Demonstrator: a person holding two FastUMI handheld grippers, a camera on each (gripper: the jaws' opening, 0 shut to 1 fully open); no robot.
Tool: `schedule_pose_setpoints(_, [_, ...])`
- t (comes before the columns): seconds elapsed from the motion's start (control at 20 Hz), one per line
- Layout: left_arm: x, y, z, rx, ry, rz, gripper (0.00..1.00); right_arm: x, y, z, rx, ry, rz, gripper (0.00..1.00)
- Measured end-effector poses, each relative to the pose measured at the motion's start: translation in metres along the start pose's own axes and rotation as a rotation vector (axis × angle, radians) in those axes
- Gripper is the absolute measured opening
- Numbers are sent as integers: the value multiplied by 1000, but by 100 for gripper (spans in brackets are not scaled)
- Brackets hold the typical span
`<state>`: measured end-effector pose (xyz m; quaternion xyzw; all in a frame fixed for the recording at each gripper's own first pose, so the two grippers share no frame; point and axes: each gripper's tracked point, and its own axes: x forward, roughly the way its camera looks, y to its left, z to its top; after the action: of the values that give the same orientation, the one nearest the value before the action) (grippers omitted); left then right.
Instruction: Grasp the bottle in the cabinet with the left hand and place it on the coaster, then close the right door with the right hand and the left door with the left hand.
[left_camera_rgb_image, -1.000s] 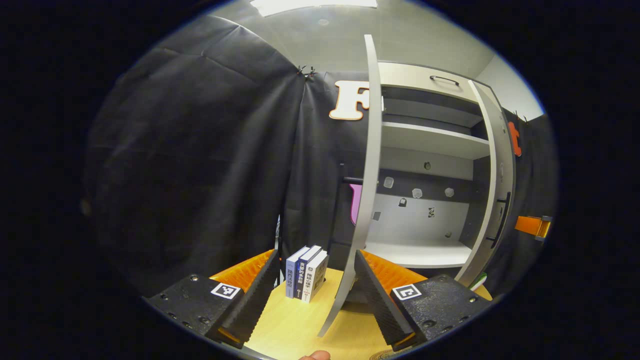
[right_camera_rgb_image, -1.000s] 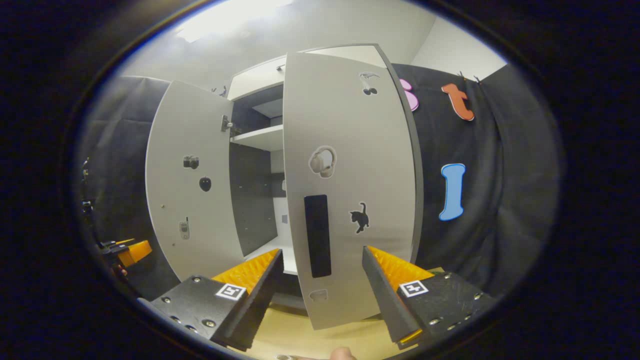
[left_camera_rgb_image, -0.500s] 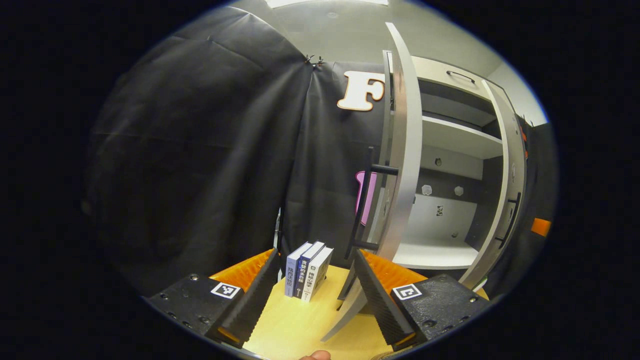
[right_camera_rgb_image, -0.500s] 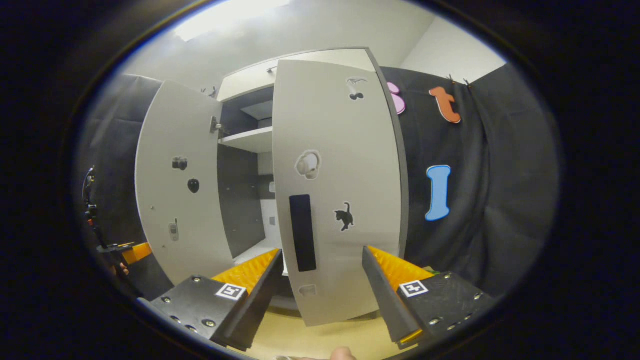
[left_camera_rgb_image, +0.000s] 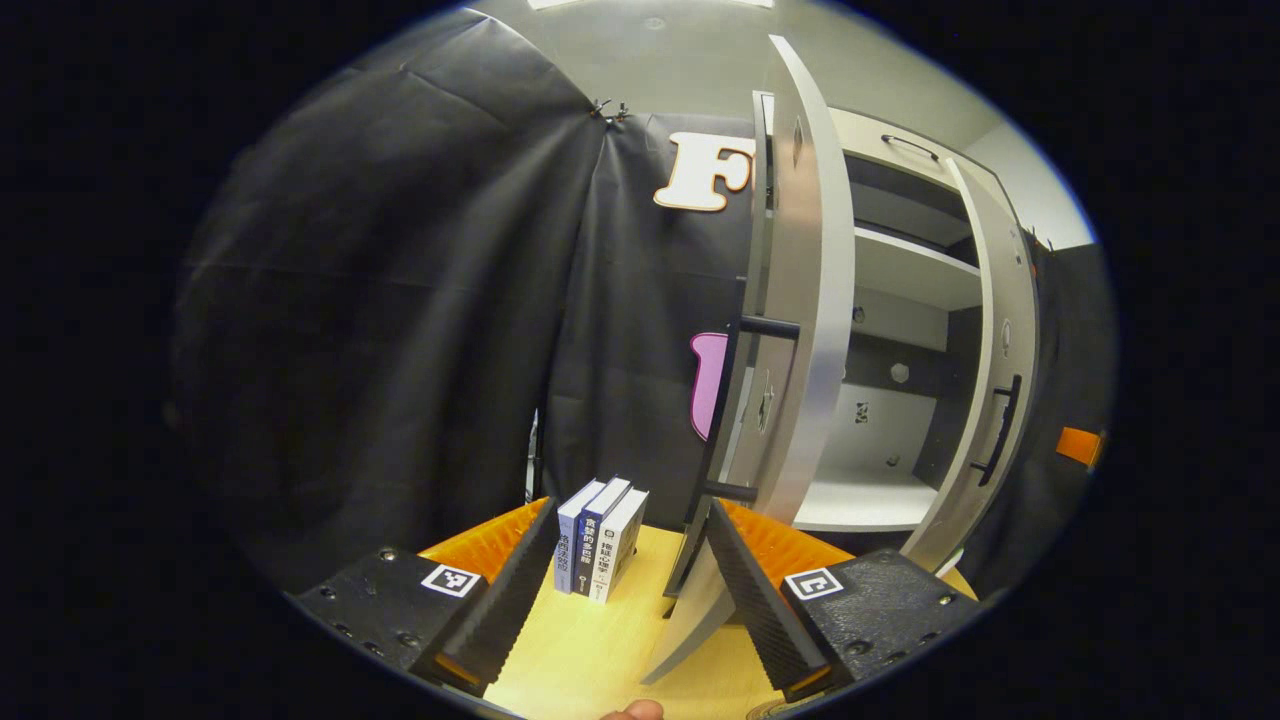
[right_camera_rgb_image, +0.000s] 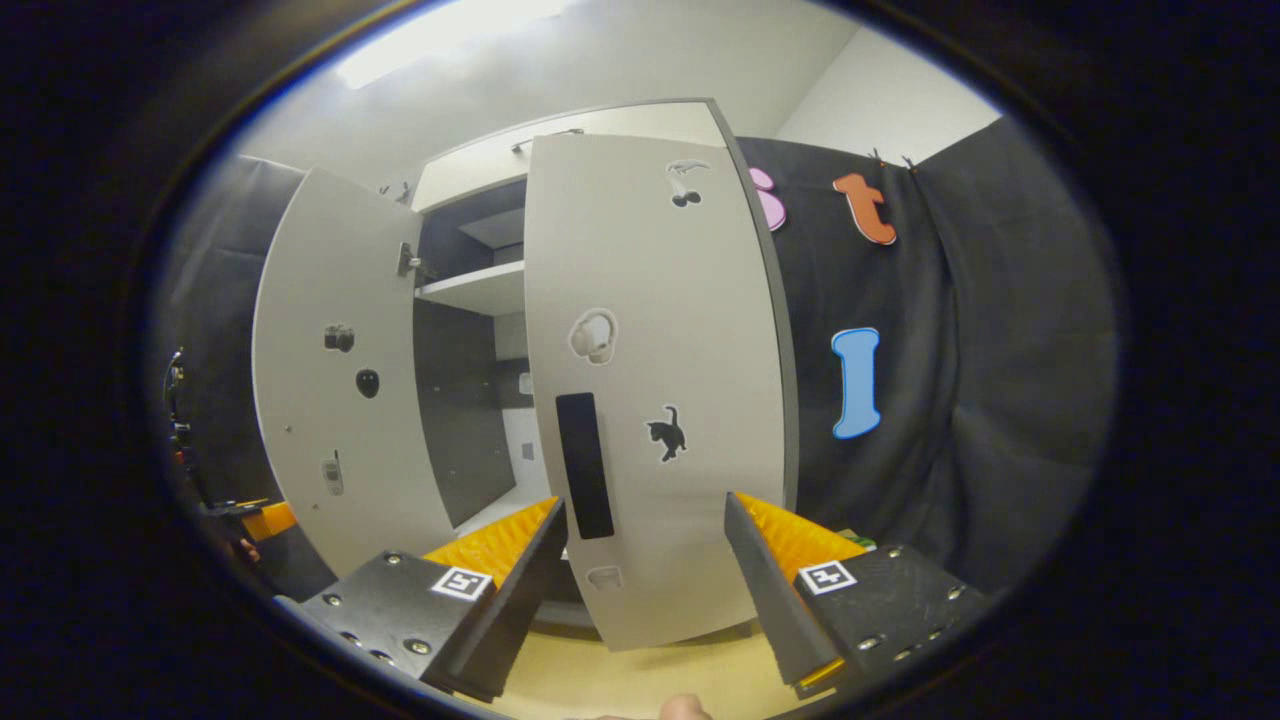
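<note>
The grey cabinet (left_camera_rgb_image: 900, 270) stands with both doors ajar. In the left gripper view its left door (left_camera_rgb_image: 800, 300) is nearly edge-on, with the outer face and black bar handle (left_camera_rgb_image: 735, 410) showing. My left gripper (left_camera_rgb_image: 632, 515) is open, and the door's lower edge runs just inside its right finger (left_camera_rgb_image: 760, 590). In the right gripper view the right door (right_camera_rgb_image: 660, 330) faces me with its black handle (right_camera_rgb_image: 583, 465). My right gripper (right_camera_rgb_image: 645, 508) is open just in front of that door's lower part. The inner shelves in sight are bare.
Three books (left_camera_rgb_image: 600, 540) stand upright on the wooden table (left_camera_rgb_image: 600, 650) left of the cabinet, against the black cloth wall. The left door's inner face (right_camera_rgb_image: 330, 380) and the far-off left gripper (right_camera_rgb_image: 260, 515) appear in the right gripper view. A thumb tip (left_camera_rgb_image: 630, 712) shows at the bottom edge.
My left gripper has come round to the outer side of the left door, so its handle now shows. In the right gripper view the right door has drifted slightly left.
</note>
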<state>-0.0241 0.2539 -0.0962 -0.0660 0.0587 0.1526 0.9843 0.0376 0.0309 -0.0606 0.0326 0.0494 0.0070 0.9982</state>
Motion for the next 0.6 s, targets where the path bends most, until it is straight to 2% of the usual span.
schedule_pose_setpoints(0.05, [-1,-1,1,6,0,1,95,0,0,-2,3,5,1,96])
schedule_pose_setpoints(0.1, [0,-1,1,13,-4,2,95,1,0,-3,5,10,2,93])
schedule_pose_setpoints(0.2, [-1,-3,1,25,-8,5,95,0,-2,-4,8,10,-3,96])
schedule_pose_setpoints(0.3, [-1,-5,0,26,-5,2,95,-1,-6,-5,9,10,-8,96])
schedule_pose_setpoints(0.35, [0,-6,-1,20,-3,-5,95,-1,-7,-6,10,13,-9,93])
schedule_pose_setpoints(0.5, [-2,-12,-4,-5,3,-22,94,-1,-12,-8,16,20,-12,96])
schedule_pose_setpoints(0.6, [-2,-17,-4,-12,5,-31,94,-2,-13,-8,22,22,-12,93])
